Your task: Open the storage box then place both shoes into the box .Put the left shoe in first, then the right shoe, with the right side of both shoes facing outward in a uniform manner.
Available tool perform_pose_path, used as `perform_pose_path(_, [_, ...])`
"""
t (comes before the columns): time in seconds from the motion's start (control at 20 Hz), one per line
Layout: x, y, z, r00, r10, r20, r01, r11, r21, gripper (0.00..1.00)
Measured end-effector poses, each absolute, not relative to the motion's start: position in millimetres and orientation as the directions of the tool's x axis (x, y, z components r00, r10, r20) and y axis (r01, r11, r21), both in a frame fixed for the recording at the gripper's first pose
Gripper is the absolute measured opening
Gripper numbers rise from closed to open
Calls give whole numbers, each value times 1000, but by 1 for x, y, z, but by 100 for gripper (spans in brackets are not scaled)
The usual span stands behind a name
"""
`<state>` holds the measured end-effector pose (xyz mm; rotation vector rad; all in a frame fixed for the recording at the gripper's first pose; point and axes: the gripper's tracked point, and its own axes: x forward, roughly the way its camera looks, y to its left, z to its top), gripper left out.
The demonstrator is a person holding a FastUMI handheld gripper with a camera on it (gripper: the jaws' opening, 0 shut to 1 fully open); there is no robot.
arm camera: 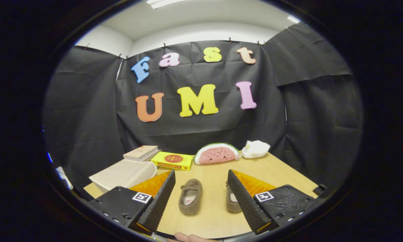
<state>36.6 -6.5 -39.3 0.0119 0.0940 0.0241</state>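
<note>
Two small brown slip-on shoes lie on the wooden table [282,174], toes pointing away from me. One shoe [190,200] rests between my fingers, nearer the left one. The other shoe [232,202] is partly hidden behind the right finger. The storage box [124,173], pale beige with a sloping closed lid, sits on the table beyond my left finger. My gripper [201,198] hovers over the near part of the table, open wide, and holds nothing.
At the back of the table are a cream book [141,153], a yellow box [171,160], a watermelon-slice plush [216,154] and a white plush [255,149]. A fingertip of a hand [191,238] shows at the table's near edge.
</note>
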Motion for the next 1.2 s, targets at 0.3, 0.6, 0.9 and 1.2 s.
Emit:
perform_pose_path(0.3, [100,29,-67,974,159,-164,-151,987,62,96])
perform_pose_path(0.6, [159,104,-107,877,410,-252,-342,899,272,95])
perform_pose_path(0.9, [188,167,-154,725,599,-340,-429,779,458,95])
perform_pose_path(1.2, [190,195,-177,612,722,-323,-452,655,606,94])
